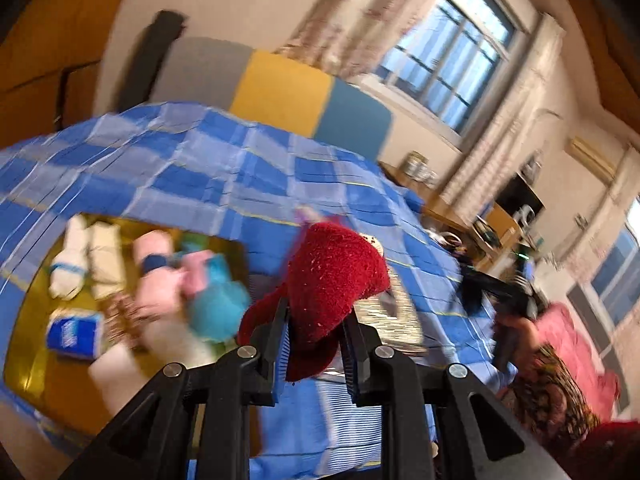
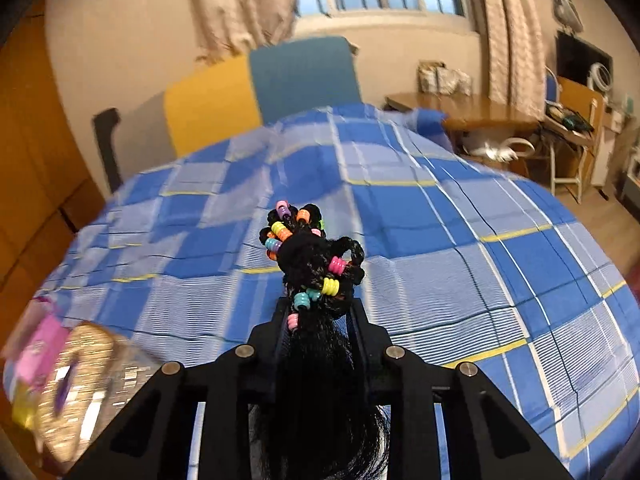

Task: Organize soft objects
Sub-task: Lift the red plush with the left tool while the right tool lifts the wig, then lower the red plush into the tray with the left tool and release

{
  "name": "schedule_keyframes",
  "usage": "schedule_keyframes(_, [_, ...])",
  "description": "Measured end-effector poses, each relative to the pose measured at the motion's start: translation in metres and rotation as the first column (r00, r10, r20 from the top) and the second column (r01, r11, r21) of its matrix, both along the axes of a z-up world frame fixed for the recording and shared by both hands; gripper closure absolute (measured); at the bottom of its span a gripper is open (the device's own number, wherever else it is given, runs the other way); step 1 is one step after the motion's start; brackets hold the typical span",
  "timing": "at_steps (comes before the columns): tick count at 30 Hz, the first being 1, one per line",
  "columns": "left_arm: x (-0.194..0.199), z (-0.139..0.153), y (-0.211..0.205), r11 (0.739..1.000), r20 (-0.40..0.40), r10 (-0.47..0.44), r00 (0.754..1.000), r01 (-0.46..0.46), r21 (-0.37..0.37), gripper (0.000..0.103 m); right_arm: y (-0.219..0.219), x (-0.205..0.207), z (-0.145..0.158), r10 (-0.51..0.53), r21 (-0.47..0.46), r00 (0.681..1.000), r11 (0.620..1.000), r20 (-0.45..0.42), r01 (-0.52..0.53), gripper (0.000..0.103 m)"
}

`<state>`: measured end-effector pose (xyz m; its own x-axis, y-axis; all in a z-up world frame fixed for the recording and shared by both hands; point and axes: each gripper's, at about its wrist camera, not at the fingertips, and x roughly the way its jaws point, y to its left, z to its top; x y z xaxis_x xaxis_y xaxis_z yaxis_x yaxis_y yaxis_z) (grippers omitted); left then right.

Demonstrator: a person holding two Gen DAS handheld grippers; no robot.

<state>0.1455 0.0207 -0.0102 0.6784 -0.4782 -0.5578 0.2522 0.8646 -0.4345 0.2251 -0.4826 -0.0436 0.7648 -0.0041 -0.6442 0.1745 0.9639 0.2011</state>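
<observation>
My left gripper (image 1: 316, 320) is shut on a fuzzy red sock (image 1: 336, 272), which it holds above the blue plaid bedsheet (image 1: 200, 168). To its left lies a yellow tray (image 1: 32, 320) with rolled white socks (image 1: 68, 264), a pink roll (image 1: 154, 256), a blue plush piece (image 1: 216, 304) and a blue tissue pack (image 1: 74, 332). My right gripper (image 2: 319, 308) is shut on a black hair piece with coloured beads (image 2: 312, 256), its loose strands hanging back between the fingers. In the left wrist view that gripper (image 1: 492, 288) shows blurred at the right, held by a hand.
A gold sequined item (image 2: 76, 384) with a pink box (image 2: 40, 352) beside it lies on the sheet at lower left. The headboard has yellow (image 2: 208, 104) and teal panels. A wooden table (image 2: 472, 116) stands beyond the bed's right side. A pink cloth (image 1: 568, 344) lies at right.
</observation>
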Motion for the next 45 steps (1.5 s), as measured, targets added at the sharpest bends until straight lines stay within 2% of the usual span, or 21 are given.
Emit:
schedule_keyframes(3, [0.006, -0.018, 0.039, 0.996, -0.051, 0.085, 0.995, -0.086, -0.008, 0.082, 0.025, -0.019, 0.021, 0.027, 0.014, 0.998, 1.000, 0.050, -0.028, 0.075])
schedule_keyframes(10, [0.010, -0.059, 0.108, 0.975, -0.142, 0.222, 0.965, -0.216, 0.057, 0.082, 0.076, -0.058, 0.055, 0.083, 0.072, 0.988, 0.993, 0.131, -0.094, 0.075])
schedule_keyframes(17, [0.008, -0.095, 0.140, 0.961, -0.218, 0.277, 0.936, -0.263, 0.091, 0.082, 0.125, -0.088, 0.086, 0.165, 0.095, 0.962, 0.977, 0.218, -0.189, 0.075])
schedule_keyframes(26, [0.010, -0.121, 0.154, 0.943, -0.259, 0.313, 0.914, -0.267, 0.199, 0.079, 0.204, -0.110, 0.117, 0.335, 0.058, 0.895, 0.929, 0.295, -0.366, 0.075])
schedule_keyframes(28, [0.009, -0.122, 0.157, 0.940, -0.255, 0.317, 0.914, -0.265, 0.216, 0.076, 0.224, -0.110, 0.118, 0.379, 0.057, 0.877, 0.909, 0.296, -0.413, 0.075])
schedule_keyframes(30, [0.004, -0.117, 0.157, 0.931, -0.229, 0.330, 0.916, -0.276, 0.239, 0.059, 0.247, -0.109, 0.116, 0.428, 0.054, 0.857, 0.886, 0.287, -0.460, 0.075])
schedule_keyframes(31, [0.001, -0.115, 0.157, 0.927, -0.217, 0.336, 0.916, -0.282, 0.248, 0.057, 0.259, -0.107, 0.113, 0.455, 0.051, 0.846, 0.873, 0.278, -0.486, 0.075])
schedule_keyframes(33, [-0.006, -0.110, 0.157, 0.922, -0.190, 0.342, 0.920, -0.291, 0.254, 0.043, 0.280, -0.105, 0.107, 0.497, 0.053, 0.827, 0.849, 0.263, -0.526, 0.075])
schedule_keyframes(34, [-0.009, -0.107, 0.158, 0.921, -0.178, 0.346, 0.921, -0.297, 0.253, 0.041, 0.290, -0.103, 0.103, 0.516, 0.056, 0.818, 0.836, 0.253, -0.545, 0.075])
schedule_keyframes(39, [-0.023, -0.096, 0.164, 0.918, -0.141, 0.367, 0.919, -0.333, 0.217, 0.039, 0.346, -0.092, 0.075, 0.621, 0.069, 0.763, 0.766, 0.181, -0.640, 0.075])
schedule_keyframes(45, [-0.032, -0.088, 0.177, 0.921, -0.155, 0.388, 0.909, -0.377, 0.095, 0.039, 0.401, -0.081, 0.039, 0.709, 0.077, 0.701, 0.697, 0.081, -0.713, 0.075])
